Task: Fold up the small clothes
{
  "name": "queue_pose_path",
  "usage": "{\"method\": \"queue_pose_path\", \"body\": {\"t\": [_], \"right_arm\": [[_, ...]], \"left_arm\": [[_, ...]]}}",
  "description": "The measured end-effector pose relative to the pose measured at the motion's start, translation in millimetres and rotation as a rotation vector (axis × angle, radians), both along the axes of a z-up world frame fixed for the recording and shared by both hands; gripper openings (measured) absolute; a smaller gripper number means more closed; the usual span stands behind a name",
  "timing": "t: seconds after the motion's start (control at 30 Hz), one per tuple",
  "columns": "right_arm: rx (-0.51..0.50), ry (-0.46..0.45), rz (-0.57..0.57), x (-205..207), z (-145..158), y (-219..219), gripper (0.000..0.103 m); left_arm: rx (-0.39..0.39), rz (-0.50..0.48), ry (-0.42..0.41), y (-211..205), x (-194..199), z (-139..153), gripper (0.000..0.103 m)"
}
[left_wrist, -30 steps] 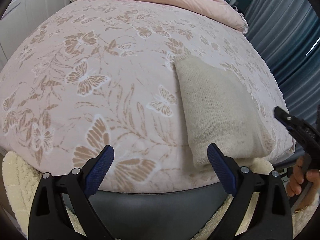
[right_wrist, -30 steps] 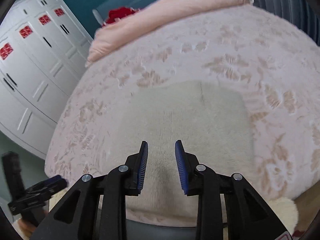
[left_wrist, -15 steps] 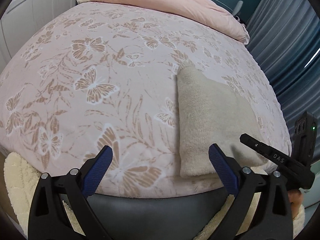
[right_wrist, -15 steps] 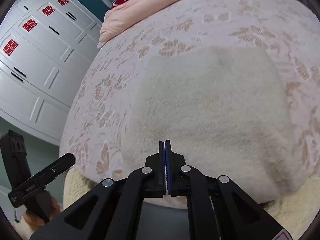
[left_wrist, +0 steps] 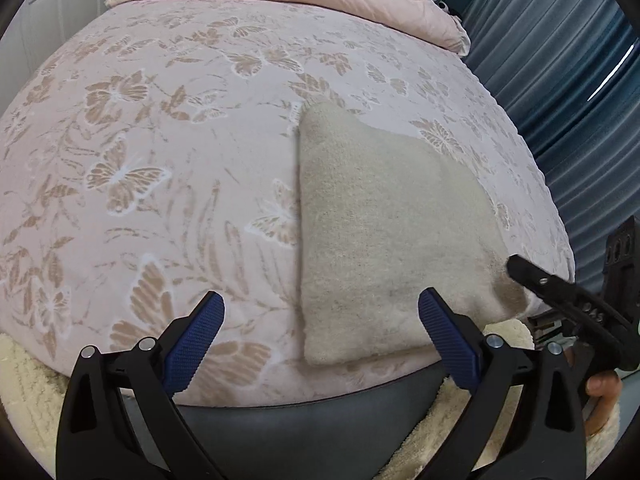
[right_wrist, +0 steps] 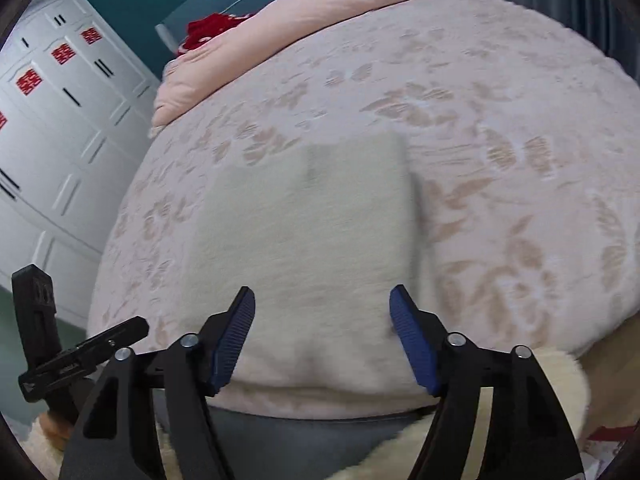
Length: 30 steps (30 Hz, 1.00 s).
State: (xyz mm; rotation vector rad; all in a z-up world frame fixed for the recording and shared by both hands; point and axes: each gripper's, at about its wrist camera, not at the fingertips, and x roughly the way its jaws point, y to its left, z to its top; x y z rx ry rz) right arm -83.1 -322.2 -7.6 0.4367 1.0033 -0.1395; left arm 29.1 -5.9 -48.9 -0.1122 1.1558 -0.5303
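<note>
My right gripper (right_wrist: 322,334), pinched shut half a second ago, now stands spread and empty over the folded beige fleece garment (left_wrist: 384,232) lying near the butterfly-patterned pink bed's (left_wrist: 160,160) front edge. My left gripper (left_wrist: 320,334) hangs spread beside it, so this fold looks released.

Both wrist views face the bed (left_wrist: 200,160) closely, sharing the folded cloth (right_wrist: 304,216).
</note>
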Motion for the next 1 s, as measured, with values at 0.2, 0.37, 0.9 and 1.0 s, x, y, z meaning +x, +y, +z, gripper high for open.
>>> {"method": "queue_pose_path", "body": {"t": [0.2, 0.37, 0.9, 1.0], "right_arm": [[0.142, 0.12, -0.031, 6, -57, -33, 0.07], [0.369, 0.153, -0.042, 16, -105, -31, 0.077], [0.351, -0.033, -0.045, 23, -36, -11, 0.034], [0.27, -0.127, -0.024, 17, 20, -3, 0.034]], "left_arm": [[0.06, -0.04, 0.18, -50, 29, -58, 0.096], [0.003, -0.046, 0.293, -63, 39, -83, 0.098], [0.036, -0.184, 0.218, -93, 36, -33, 0.052], [-0.029, -0.208, 0.168, -91, 32, 3, 0.05]]}}
